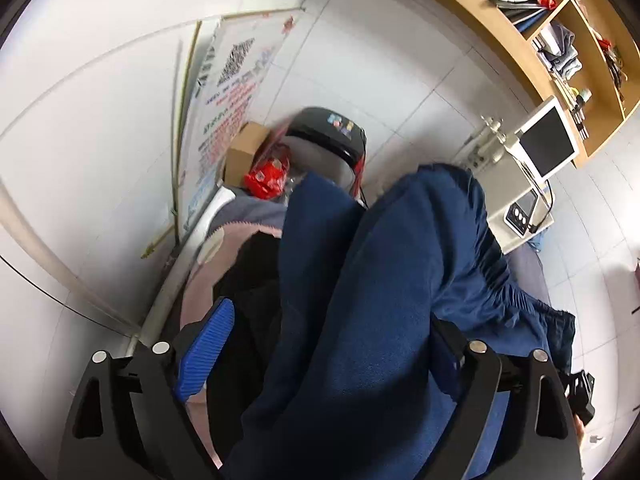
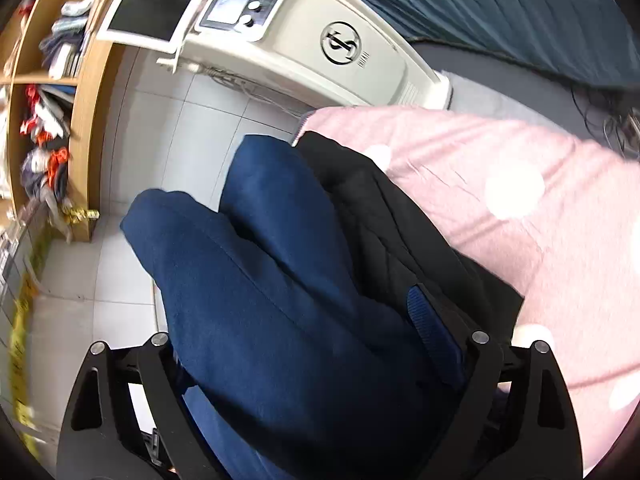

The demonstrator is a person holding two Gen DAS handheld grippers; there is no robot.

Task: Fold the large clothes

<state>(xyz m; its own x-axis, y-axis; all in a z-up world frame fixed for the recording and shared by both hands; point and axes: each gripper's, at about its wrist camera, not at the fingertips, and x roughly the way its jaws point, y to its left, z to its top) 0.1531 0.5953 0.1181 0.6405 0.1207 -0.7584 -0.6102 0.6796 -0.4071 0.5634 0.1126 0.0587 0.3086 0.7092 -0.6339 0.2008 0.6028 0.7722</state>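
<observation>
A dark blue garment with an elastic waistband fills the left wrist view and hangs bunched between the fingers of my left gripper; the jaws stand wide with the cloth between them, and the left pad is bare. In the right wrist view the same blue garment runs through my right gripper, covering the left finger; the right pad presses its edge. A black garment lies beside it on a pink dotted blanket.
A beige machine with a screen and a white monitor stand by the bed. Wooden shelves hold clothes. A black-and-grey case, a cardboard box and a red bag sit by the wall. The floor is white tile.
</observation>
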